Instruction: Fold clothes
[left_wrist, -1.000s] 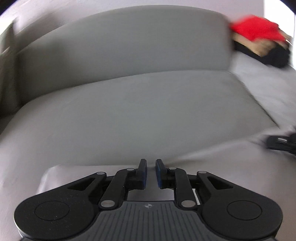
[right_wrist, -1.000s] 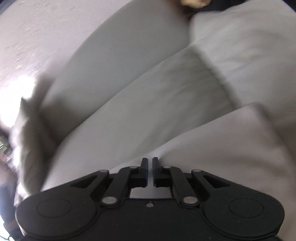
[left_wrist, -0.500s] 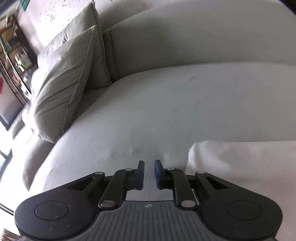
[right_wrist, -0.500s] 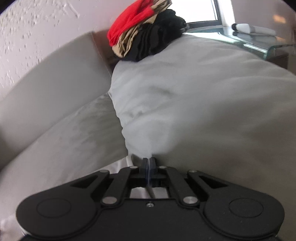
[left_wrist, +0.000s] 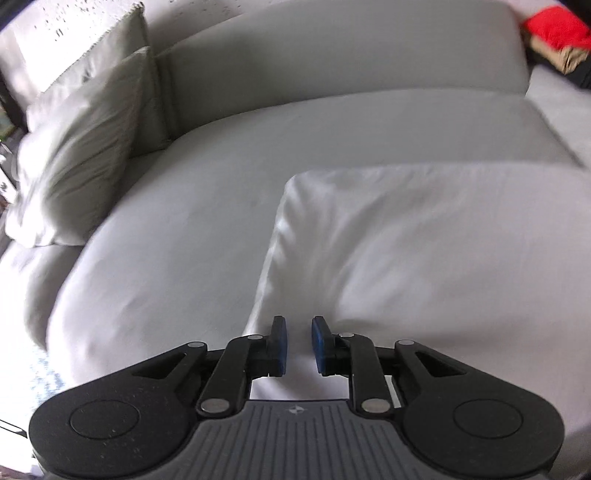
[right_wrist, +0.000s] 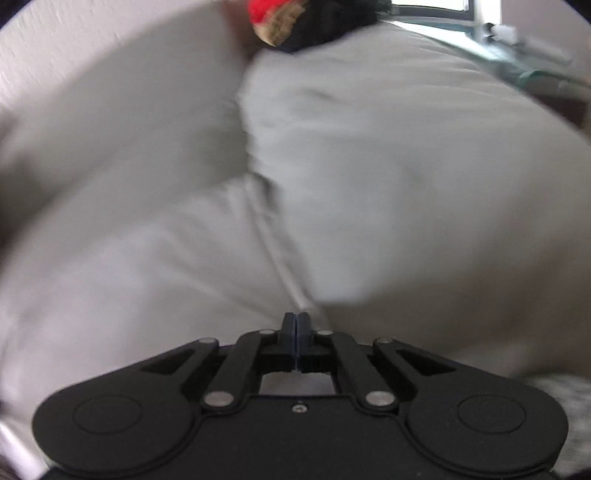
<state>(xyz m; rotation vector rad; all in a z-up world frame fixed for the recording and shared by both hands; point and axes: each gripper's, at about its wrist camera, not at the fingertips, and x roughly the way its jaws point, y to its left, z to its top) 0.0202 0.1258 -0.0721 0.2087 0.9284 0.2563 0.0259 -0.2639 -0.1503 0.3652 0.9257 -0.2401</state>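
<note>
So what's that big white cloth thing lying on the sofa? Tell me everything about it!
The white cloth looks like soft, thin fabric, plain white with gentle wrinkles. It lies spread flat on the grey sofa seat, with one rounded corner pointing toward the sofa's back. Its near edge runs under the left tongs, whose blue-padded fingers stand apart over it. What kind of garment it is cannot be told.

1. A sofa (left_wrist: 229, 206) fills the scene, its backrest (left_wrist: 332, 55) along the far side.
2. Two cushions (left_wrist: 85, 140) lean at the far left end of the seat.
3. A cloth (left_wrist: 424, 251) lies spread on the near right part of the seat.
4. A pile of clothes (left_wrist: 557, 40) sits at the far right, beyond the backrest's end.
5. The left gripper (left_wrist: 298, 341) is over the cloth's near left edge.
</note>
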